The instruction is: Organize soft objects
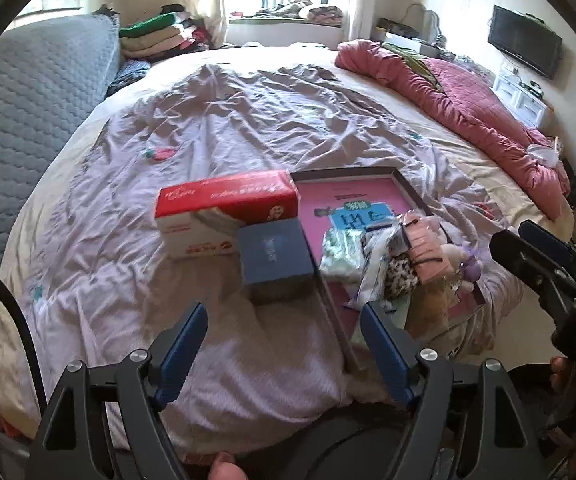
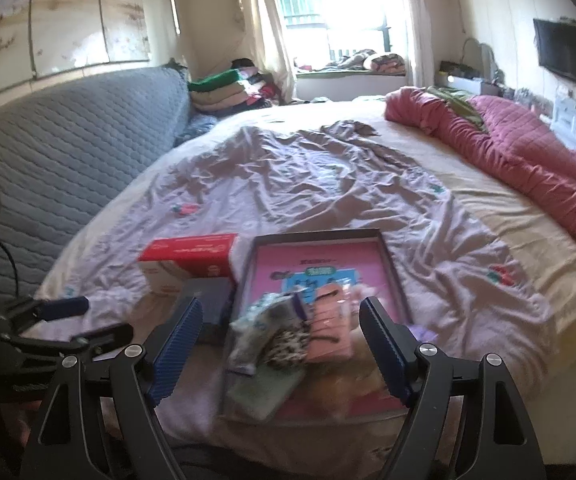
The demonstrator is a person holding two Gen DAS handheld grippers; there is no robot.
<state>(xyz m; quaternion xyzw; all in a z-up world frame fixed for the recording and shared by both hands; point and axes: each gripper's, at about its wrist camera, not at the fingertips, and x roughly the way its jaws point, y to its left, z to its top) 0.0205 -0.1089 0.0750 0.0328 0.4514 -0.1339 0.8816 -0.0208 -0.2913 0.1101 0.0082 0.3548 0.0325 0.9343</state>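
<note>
Two tongs hung apart and empty over the bed's [image 1: 248, 128] near edge — left tongs [image 1: 284, 344], right tongs [image 2: 282, 340]. Soft items [image 2: 288, 332] lay heaped in the pink-lined tray [image 2: 316, 236] by that edge — beside a red box [image 1: 224, 212] and a blue box [image 1: 274, 254].

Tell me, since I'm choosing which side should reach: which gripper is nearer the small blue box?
Left. The left gripper hangs open just short of the blue box; the right gripper is open over the tray's soft items, beside it.
</note>
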